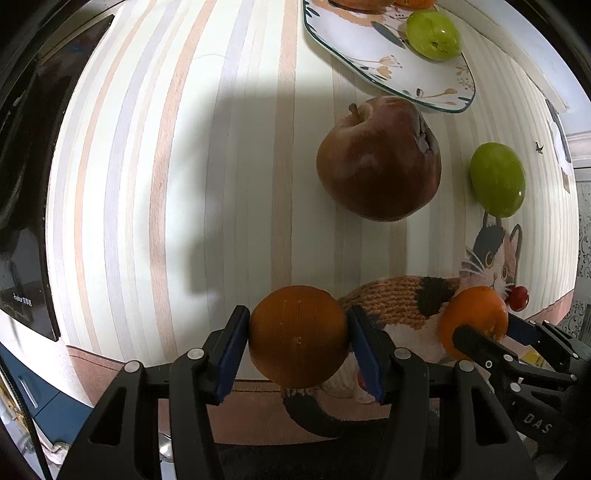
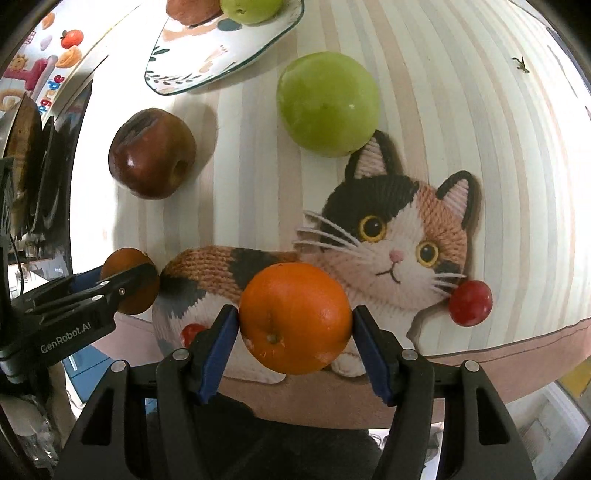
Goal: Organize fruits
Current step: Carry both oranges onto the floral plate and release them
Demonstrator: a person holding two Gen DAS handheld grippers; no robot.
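The plate (image 1: 373,70) is sitting at the far end of the striped cloth (image 1: 207,155), and everything is lining up toward it. It is already carrying a green fruit (image 1: 434,34) and, as far as the cropped top edge lets me judge, some orange and reddish fruit beyond.

Just short of the plate's near rim, the dark red apple (image 1: 378,158) is lying on its side, stem pointing toward the plate. To the right of it, a little farther from the plate, a loose green fruit (image 1: 497,180) is resting above the printed cat (image 2: 388,236).

Farthest from the plate, at the near edge, both claws are carrying. The left gripper (image 1: 298,334) is pinching an orange (image 1: 298,334) between its blue pads; the right gripper (image 2: 295,317) is pinching a second orange (image 2: 295,317) the same way. The plate is lying straight ahead and slightly right of the left claw, ahead and left of the right one. Neither looks clearly nearer.
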